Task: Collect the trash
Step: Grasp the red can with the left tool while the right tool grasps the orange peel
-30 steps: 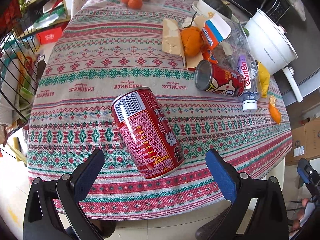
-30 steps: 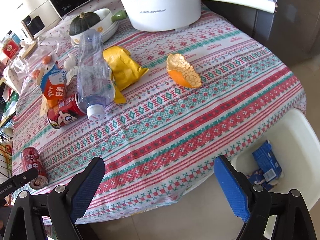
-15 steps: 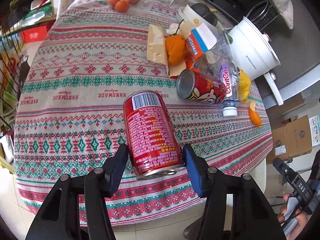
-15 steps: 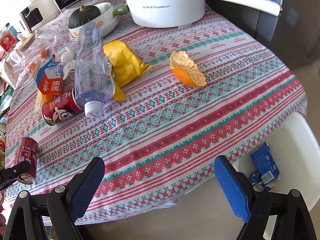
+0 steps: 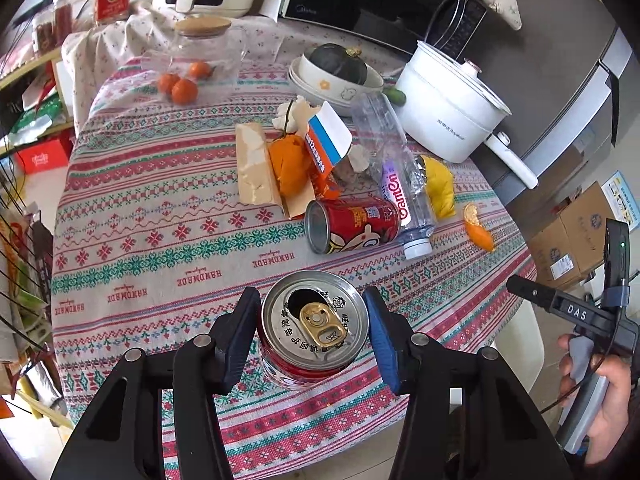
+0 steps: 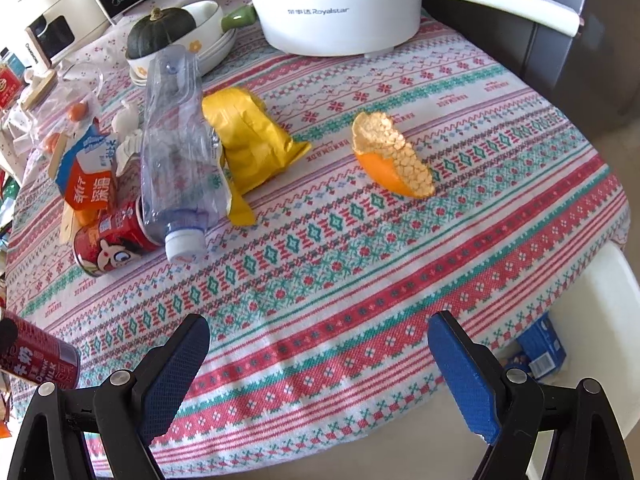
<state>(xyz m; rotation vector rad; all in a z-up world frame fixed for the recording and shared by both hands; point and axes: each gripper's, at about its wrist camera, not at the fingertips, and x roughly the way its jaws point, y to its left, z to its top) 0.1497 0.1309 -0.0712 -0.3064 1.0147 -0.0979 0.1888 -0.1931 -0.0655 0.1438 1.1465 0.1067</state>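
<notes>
- Your left gripper (image 5: 314, 330) has just been closing, and its blue pads now press both sides of the red can (image 5: 314, 332); a second ago that can lay on its side on the tablecloth (image 5: 160, 208) between wide-open jaws.
- The can now stands upright in the grip, its opened silver top facing the left camera, lifted off the cloth near the table's front edge.
- Your right gripper (image 6: 318, 372) is as wide open as before, nothing between its pads, and now sits a little nearer the orange peel (image 6: 394, 158).
- Cans: two. One in your left gripper, and a second red can (image 5: 352, 226) lying on its side mid-table.
- Bottles: one clear plastic bottle (image 6: 178, 156), lying down, its cap end touching the lying can.
- One yellow wrapper (image 6: 250, 140) just beside the bottle.
- One orange-and-blue carton (image 5: 326, 146), resting behind the lying can.
- Three small oranges (image 5: 180, 82) at the far side of the table.
- One white bin (image 6: 592, 340) below the table edge, with one blue carton (image 6: 540, 346) visible in it.
</notes>
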